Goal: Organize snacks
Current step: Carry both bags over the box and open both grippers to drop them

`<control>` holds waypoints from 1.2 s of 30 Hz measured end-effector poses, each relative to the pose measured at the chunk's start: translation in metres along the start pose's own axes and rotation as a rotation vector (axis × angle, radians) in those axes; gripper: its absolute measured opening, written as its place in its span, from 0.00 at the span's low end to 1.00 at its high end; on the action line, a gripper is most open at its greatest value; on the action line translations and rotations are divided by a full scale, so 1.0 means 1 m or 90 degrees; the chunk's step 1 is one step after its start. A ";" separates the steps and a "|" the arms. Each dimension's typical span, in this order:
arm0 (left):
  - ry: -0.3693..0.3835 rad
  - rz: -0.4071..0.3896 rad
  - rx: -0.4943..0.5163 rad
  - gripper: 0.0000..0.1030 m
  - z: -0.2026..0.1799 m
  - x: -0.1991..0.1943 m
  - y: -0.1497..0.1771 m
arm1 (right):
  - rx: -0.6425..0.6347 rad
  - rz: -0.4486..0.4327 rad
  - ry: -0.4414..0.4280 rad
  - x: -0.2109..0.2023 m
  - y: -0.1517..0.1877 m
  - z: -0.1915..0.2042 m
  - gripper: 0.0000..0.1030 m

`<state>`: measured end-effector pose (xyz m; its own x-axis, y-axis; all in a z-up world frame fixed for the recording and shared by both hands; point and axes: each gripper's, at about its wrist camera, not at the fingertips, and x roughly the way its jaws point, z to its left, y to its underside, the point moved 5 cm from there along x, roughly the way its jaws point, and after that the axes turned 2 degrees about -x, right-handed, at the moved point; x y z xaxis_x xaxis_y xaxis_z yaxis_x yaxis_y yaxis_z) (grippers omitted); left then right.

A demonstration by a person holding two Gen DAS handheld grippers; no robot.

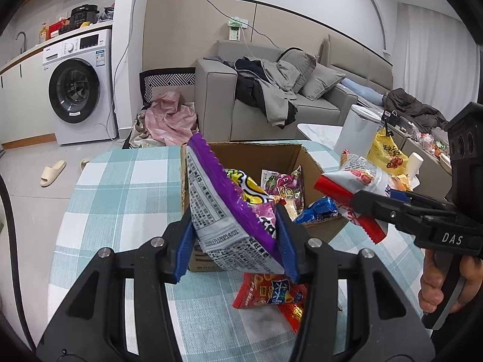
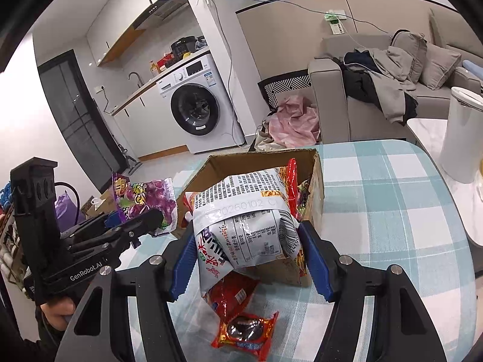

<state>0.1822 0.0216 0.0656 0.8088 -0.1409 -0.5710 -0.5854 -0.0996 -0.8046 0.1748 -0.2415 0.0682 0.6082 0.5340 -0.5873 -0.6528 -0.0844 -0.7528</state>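
Note:
My left gripper [image 1: 235,247] is shut on a purple snack bag [image 1: 229,211] and holds it up in front of an open cardboard box [image 1: 262,150] on the checked table. The box holds several snack packets [image 1: 286,187]. My right gripper [image 2: 247,256] is shut on a red and white snack bag [image 2: 241,229] just in front of the box [image 2: 317,181]. That gripper also shows in the left wrist view [image 1: 377,208], with its bag [image 1: 359,181] over the box's right edge. The left gripper and purple bag [image 2: 145,199] show at the left of the right wrist view.
Red snack packets lie on the blue checked tablecloth [image 1: 126,181] in front of the box, one in the left wrist view [image 1: 271,292] and one in the right wrist view [image 2: 246,328]. A yellow snack bag [image 1: 389,150] and a white bin [image 1: 356,129] are at the right. A sofa and a washing machine stand behind.

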 end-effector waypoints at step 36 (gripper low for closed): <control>-0.032 0.052 0.068 0.51 -0.009 0.101 -0.007 | 0.015 0.036 0.016 0.076 -0.027 -0.019 0.69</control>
<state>0.2671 -0.0005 0.0153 0.7624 -0.0939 -0.6403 -0.6418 0.0165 -0.7667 0.2474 -0.2143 0.0384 0.5816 0.5075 -0.6357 -0.6963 -0.0934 -0.7116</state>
